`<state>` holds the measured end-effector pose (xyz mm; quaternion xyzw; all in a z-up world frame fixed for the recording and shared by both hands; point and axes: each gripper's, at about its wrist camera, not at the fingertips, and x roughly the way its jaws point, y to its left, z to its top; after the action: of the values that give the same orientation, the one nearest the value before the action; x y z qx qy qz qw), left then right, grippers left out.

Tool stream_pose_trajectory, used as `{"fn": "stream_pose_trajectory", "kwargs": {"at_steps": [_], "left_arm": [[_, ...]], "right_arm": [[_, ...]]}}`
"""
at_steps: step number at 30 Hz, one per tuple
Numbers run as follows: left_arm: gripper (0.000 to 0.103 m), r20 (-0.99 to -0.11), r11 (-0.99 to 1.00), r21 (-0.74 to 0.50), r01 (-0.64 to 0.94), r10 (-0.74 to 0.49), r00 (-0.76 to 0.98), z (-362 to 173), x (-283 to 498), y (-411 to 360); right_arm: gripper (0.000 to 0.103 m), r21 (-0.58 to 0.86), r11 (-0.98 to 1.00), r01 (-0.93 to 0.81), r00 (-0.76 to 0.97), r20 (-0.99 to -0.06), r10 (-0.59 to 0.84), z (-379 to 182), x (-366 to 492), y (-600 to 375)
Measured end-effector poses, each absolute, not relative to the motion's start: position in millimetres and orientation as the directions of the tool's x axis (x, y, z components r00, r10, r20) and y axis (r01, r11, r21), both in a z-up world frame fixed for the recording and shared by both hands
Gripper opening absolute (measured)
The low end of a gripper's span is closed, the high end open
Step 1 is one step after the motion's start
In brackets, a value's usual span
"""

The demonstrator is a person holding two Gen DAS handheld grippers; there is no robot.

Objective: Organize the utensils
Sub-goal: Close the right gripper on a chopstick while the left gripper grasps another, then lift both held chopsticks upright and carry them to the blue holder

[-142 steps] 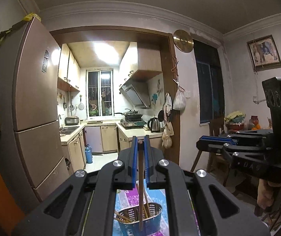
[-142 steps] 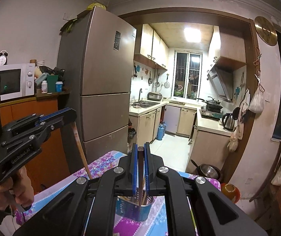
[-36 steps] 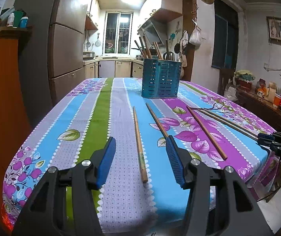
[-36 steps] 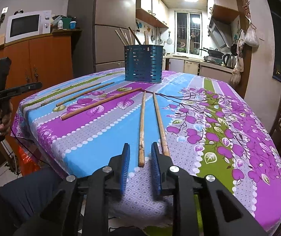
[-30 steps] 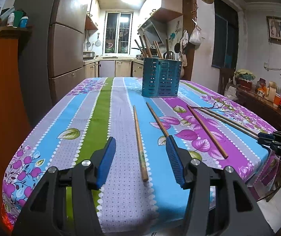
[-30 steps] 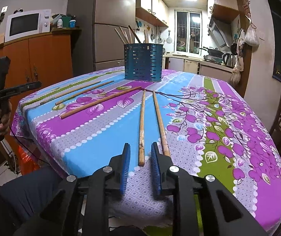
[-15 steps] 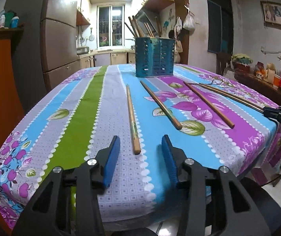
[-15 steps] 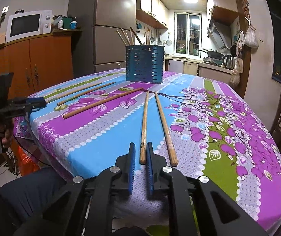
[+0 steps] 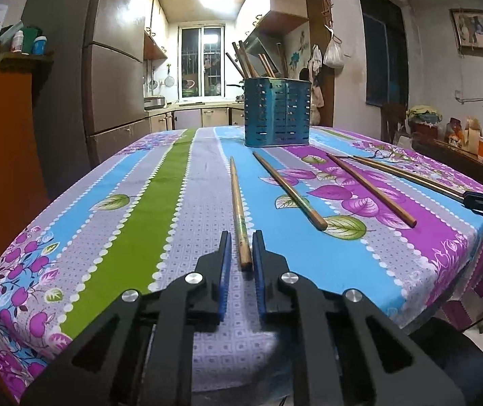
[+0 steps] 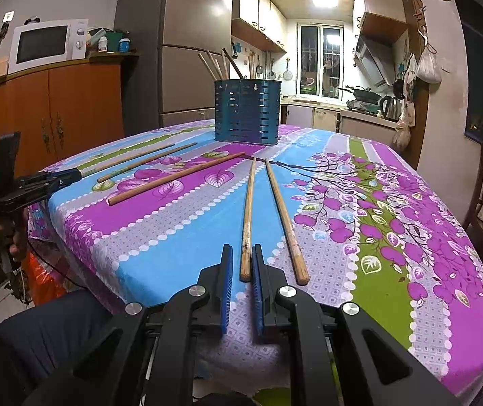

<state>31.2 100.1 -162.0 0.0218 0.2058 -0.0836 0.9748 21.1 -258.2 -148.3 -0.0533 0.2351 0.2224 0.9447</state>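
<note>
A blue slotted utensil holder (image 9: 277, 116) with several chopsticks in it stands at the far end of the table; it also shows in the right wrist view (image 10: 247, 115). Several wooden chopsticks lie loose on the flowered tablecloth. My left gripper (image 9: 241, 242) has its jaws narrowed around the near end of one chopstick (image 9: 238, 199), with small gaps either side. My right gripper (image 10: 242, 255) has its jaws narrowed around the near end of another chopstick (image 10: 248, 209), its right pad close to the wood. A second chopstick (image 10: 285, 216) lies just right of it.
Other loose chopsticks lie on the cloth (image 9: 288, 189) (image 9: 370, 186) (image 10: 177, 177). The table's near edge (image 9: 224, 365) drops off just below both grippers. A fridge (image 10: 190, 47), an orange cabinet with a microwave (image 10: 46, 45) and a kitchen doorway stand behind.
Both grippers have dropped to the table's near edge and moved onto a chopstick end. The left jaws have narrowed from wide open. The right jaws stay narrow.
</note>
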Motion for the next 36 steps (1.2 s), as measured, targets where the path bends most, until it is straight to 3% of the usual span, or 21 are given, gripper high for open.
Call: {"fn": "stream_pose_trajectory", "kwargs": {"at_steps": [17, 30, 36], "left_arm": [[0.005, -0.381, 0.99, 0.033, 0.134, -0.111, 0.918, -151.5, 24.4, 93.2], [0.005, -0.175, 0.989, 0.046, 0.141, -0.131, 0.976, -54.3, 22.3, 96.1], [0.005, -0.13, 0.981, 0.071, 0.182, -0.172, 0.977, -20.6, 45.7, 80.6]], "right_arm": [[0.007, 0.001, 0.919, -0.393, 0.846, -0.391, 0.363, -129.5, 9.2, -259.6], [0.007, -0.069, 0.903, -0.424, 0.885, -0.243, 0.398, -37.5, 10.2, -252.6], [0.007, -0.088, 0.891, -0.444, 0.882, -0.214, 0.419, -4.6, 33.1, -243.9]]}}
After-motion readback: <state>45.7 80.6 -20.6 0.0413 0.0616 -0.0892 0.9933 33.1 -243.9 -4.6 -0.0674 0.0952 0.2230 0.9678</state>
